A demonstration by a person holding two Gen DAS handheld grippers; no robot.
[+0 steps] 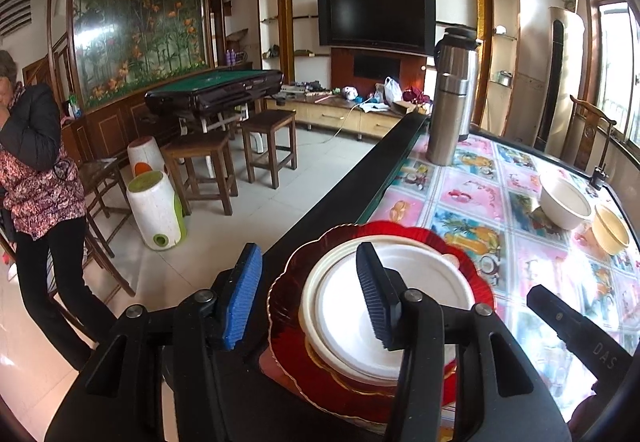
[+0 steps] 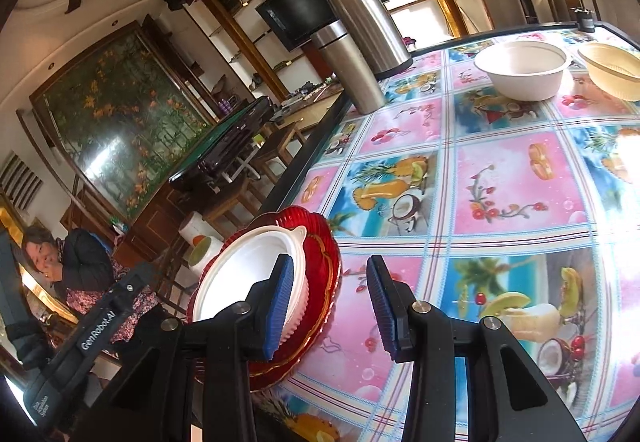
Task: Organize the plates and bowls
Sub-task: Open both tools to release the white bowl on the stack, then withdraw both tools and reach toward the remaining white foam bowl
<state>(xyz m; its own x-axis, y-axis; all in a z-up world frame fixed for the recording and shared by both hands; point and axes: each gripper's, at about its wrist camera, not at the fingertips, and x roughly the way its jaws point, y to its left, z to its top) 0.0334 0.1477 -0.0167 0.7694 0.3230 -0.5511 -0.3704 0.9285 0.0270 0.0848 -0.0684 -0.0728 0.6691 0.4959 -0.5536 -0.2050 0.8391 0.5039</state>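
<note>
A stack sits at the near left edge of the table [image 2: 500, 177]: a red scalloped plate [image 1: 472, 242] at the bottom, with white plates [image 1: 400, 322] nested on it (how many I cannot tell).

The left gripper [image 1: 308, 294] hangs over this stack with its jaws wide apart and nothing held. One finger stands over the white plates; the other is out past the red plate's left rim, over the table's dark edge.

The right gripper [image 2: 328, 306] is also open and empty. In its own view the stack lies to its near left: its left finger crosses in front of the white plates' [image 2: 240, 282] side, and whether it touches I cannot tell. Its right finger is over bare tablecloth, right of the red plate [image 2: 320, 242].

Far right on the table, well apart from both grippers, stand a white bowl [image 2: 522, 69] and, just beside it, a tilted cream bowl [image 2: 612, 71]. A steel thermos [image 2: 368, 21] stands far along the left edge.
</note>
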